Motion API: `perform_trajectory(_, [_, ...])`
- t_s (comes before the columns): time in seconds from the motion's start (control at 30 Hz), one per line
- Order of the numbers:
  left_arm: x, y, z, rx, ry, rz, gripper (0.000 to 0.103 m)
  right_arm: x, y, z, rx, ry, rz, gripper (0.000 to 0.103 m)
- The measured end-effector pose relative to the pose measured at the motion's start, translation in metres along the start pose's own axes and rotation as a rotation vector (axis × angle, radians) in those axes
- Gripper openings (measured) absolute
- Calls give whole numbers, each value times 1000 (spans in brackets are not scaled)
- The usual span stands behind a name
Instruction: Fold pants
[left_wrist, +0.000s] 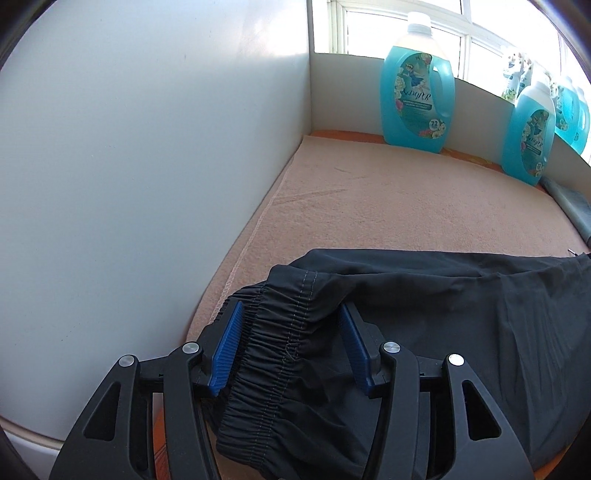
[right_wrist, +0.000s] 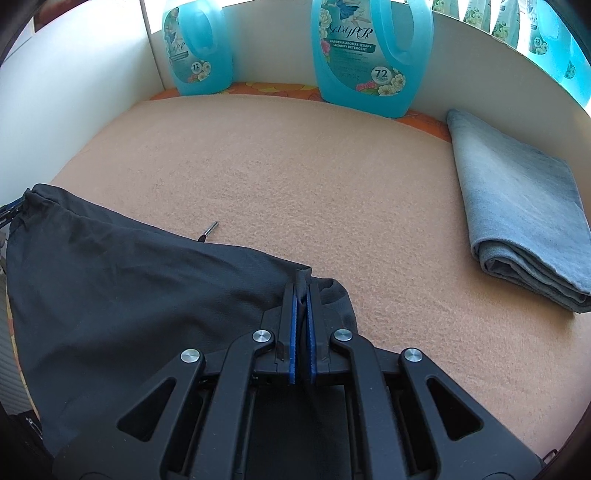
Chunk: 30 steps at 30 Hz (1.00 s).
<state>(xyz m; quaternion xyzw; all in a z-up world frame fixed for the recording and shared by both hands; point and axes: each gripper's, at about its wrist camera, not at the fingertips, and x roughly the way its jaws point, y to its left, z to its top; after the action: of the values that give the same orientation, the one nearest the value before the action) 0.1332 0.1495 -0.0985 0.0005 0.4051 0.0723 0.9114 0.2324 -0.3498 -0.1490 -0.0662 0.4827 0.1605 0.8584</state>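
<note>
The black pants lie across the near part of the bench, which is covered by a peach blanket. At the left end, the left tongs stand partly open astride the gathered elastic waistband; the blue pads sit just beside the fabric without pinching it. Further right, the right tongs are closed tight on a fold of the pants' cloth. Blue detergent bottles stand along the far wall, and a folded grey towel lies at the far right.
</note>
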Motion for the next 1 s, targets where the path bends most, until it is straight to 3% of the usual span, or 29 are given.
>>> perform_trajectory(0.03, [0,-4,-1,20,-12,22,35,0,1,0,-2,2,-3,6])
perform_trajectory(0.07, [0,-8,-2,43,-19,43,18,0,1,1,-2,3,-6,6])
perform_trajectory(0.1, [-2,-9,-4,53,-32,51,9,0,1,1,0,4,-9,6])
perform_trajectory(0.2, [-12,-4,-8,22,-78,62,5,-4,0,1,19,-6,-3,6])
perform_trajectory(0.33, [-30,12,-8,-38,-149,92,4,-14,2,3,15,-34,5,6])
perform_trajectory(0.43, [-32,18,-5,-43,-156,73,4,-19,6,6,-10,-42,-1,6])
perform_trajectory(0.47, [-31,19,-4,-31,-162,100,4,-19,8,7,-21,-41,-14,6])
perform_trajectory(0.5, [-27,19,-1,-14,-162,132,4,-17,8,7,-25,-40,-22,6])
perform_trajectory(0.67, [1,25,5,-39,-101,137,4,-7,4,14,-8,-54,-67,6])
perform_trajectory(0.8, [10,26,3,-54,-99,155,6,8,-1,20,-8,-46,-129,3])
perform_trajectory(0.93, [1,27,4,-48,-100,174,15,19,-5,19,-5,-2,-166,3])
perform_trajectory(1.0, [-10,28,4,-48,-122,181,30,12,-4,18,7,-9,-153,3])
